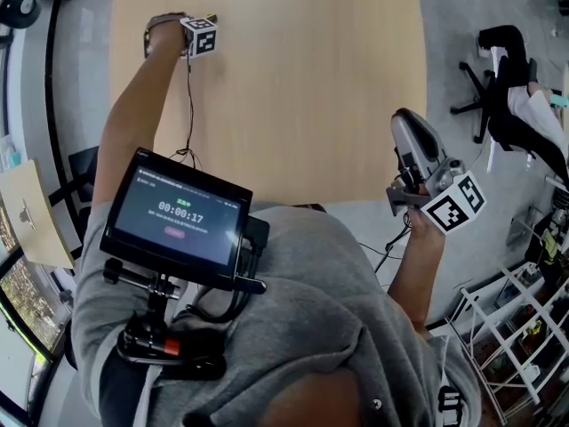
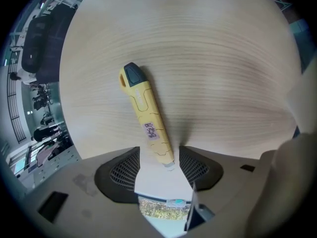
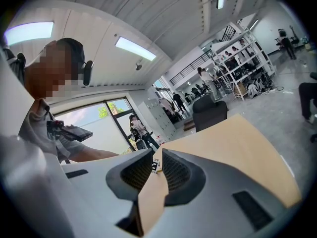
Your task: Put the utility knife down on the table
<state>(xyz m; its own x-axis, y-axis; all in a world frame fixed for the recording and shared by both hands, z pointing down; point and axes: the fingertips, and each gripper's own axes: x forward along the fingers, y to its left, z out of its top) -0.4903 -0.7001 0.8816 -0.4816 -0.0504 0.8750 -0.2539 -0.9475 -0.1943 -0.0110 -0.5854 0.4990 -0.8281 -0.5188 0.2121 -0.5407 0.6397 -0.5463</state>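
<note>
A yellow utility knife (image 2: 146,115) with a dark grey cap lies flat on the light wooden table (image 2: 213,58). Its near end sits between the fingers of my left gripper (image 2: 158,160), which is open, with a gap on each side of the knife. In the head view only that gripper's marker cube (image 1: 200,36) and the hand show, far left over the table (image 1: 302,87); the knife is hidden there. My right gripper (image 3: 157,165) hovers off the table's near right edge (image 1: 404,123), jaws a narrow gap apart and empty.
A black office chair (image 1: 502,78) and white wire shelving (image 1: 524,327) stand on the floor to the right. A small monitor (image 1: 178,216) rides on the person's chest, its cable (image 1: 189,105) running to the left hand. People (image 3: 140,130) stand far off.
</note>
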